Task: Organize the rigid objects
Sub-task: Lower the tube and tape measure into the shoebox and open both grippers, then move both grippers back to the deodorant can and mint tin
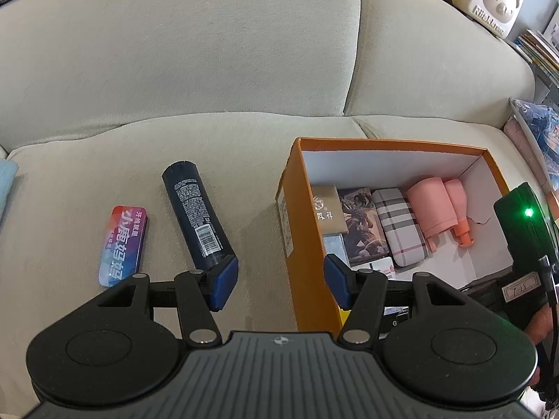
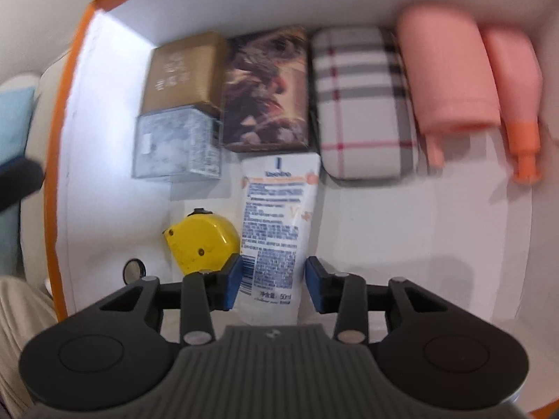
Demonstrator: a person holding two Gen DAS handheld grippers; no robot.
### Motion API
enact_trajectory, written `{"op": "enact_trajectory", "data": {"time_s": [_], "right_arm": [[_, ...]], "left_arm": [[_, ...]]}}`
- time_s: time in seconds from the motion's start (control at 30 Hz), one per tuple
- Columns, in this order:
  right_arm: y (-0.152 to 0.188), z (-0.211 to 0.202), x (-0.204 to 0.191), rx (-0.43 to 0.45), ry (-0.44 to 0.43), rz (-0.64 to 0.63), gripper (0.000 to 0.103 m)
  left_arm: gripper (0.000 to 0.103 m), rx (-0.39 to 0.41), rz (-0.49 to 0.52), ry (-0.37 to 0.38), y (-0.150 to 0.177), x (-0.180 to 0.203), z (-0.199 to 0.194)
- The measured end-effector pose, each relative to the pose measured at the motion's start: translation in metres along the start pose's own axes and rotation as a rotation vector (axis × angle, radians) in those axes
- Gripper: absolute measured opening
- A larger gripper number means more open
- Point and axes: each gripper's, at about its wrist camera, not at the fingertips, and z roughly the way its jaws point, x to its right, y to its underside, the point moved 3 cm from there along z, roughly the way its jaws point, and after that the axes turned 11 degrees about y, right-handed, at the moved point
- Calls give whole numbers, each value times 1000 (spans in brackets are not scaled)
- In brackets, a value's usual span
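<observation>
left tongs [image 1: 281, 281]: mine, spread wide, nothing in them, hanging over the sofa [image 1: 174, 70] seat right next to the box

dark blue tube [image 1: 197, 214]: flat on the cushion, its crimped end just beside my left pad

tin [image 1: 123, 245]: red-blue one, further left of the tube, apart from it

orange box [image 1: 291, 188]: by my right pad, already holding small boxes, a plaid case [image 1: 400, 227] and pink bottles

right tongs [image 2: 273, 288]: down inside the box, parted, pads either side of the white tube [image 2: 276, 230] with a gap on the right, so not clamped

yellow tape measure [image 2: 201, 241]: just left of that tube
</observation>
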Motion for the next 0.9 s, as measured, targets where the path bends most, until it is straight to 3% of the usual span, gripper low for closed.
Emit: {"op": "enact_trajectory", "data": {"time_s": [0.13,0.3,0.5,0.63,0.9], "right_arm": [[4,-4,-3,19,17,-22,47],[16,-23,-13,104,76,-65,50],[41,-72,-37,344,127,-134,50],[45,-96,-55,484,107,-191,51],[50,-126,-119,601,79,-357,57]], "left_arm": [[67,4,-13,12,2,-1,-4],[67,11,-15,25,10,0,-13],[65,42,-36,43,19,-9,-30],[64,75,-52,54,26,-21,-45],[64,138,-84,60,36,-60,-71]]}}
